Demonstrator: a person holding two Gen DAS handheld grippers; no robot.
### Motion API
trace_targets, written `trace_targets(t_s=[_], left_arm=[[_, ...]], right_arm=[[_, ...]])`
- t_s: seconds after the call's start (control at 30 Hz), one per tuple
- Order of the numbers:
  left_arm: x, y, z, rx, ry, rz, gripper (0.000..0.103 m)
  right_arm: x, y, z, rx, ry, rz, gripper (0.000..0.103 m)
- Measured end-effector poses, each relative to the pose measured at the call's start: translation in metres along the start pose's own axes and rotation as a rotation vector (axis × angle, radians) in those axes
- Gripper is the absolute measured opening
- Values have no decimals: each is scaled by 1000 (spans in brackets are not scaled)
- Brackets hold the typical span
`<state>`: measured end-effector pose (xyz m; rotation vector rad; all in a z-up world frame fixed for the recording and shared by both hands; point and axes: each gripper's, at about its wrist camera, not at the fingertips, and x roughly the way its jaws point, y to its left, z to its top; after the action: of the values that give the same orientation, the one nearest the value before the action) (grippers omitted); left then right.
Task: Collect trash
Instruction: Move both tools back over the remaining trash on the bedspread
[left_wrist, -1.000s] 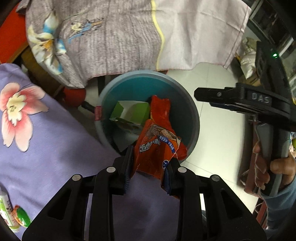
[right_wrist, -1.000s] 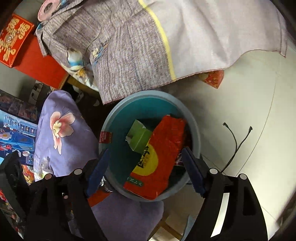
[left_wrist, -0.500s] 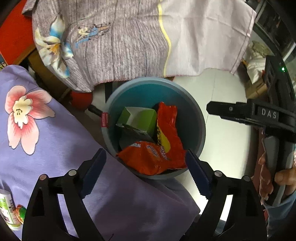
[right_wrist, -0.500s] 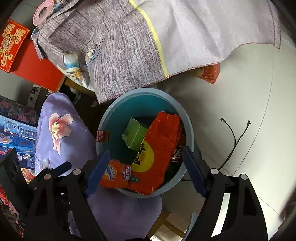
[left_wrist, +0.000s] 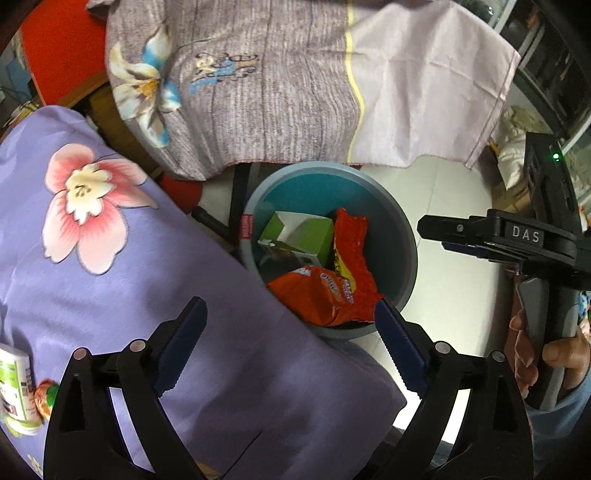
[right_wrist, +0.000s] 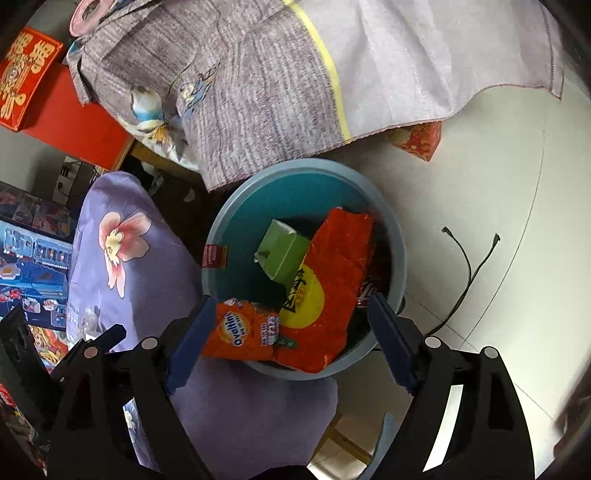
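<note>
A blue-grey bin (left_wrist: 404, 236) (right_wrist: 295, 164) stands on the floor below both grippers. In it lie an orange snack packet (left_wrist: 317, 291) (right_wrist: 240, 328), a red bag with a yellow circle (left_wrist: 351, 243) (right_wrist: 332, 273) and a green box (left_wrist: 303, 232) (right_wrist: 282, 251). My left gripper (left_wrist: 288, 306) hovers over the bin's near rim, jaws wide and still opening, nothing pressed between the pads. My right gripper (right_wrist: 291, 301) hangs above the bin too, jaws opening and holding nothing.
A purple flowered cloth (left_wrist: 110, 277) covers a seat right beside the bin. A grey-lilac sheet (left_wrist: 277, 92) hangs behind it. A white bottle (left_wrist: 14, 387) lies at the left edge. A black cable (right_wrist: 469, 266) lies on the pale tiled floor. A person's hand (left_wrist: 554, 354) holds the right gripper's handle.
My left gripper opened and let go of the orange packet, which dropped onto the trash in the bin. The left gripper then drew back a little. The right jaws spread slightly.
</note>
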<state>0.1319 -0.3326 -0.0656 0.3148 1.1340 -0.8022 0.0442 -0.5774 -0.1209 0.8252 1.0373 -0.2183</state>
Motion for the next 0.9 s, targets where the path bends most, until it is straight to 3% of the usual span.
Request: trace_targets(t_s=[0.4,0.9], left_arm=[[-54,55,-38,-92,-71,43,95],[-147,190,-113,-308,-184,170,95]], right_arm=[[6,67,-22,-102,28,6,84],[51,224,-73,-361,137,12,84]])
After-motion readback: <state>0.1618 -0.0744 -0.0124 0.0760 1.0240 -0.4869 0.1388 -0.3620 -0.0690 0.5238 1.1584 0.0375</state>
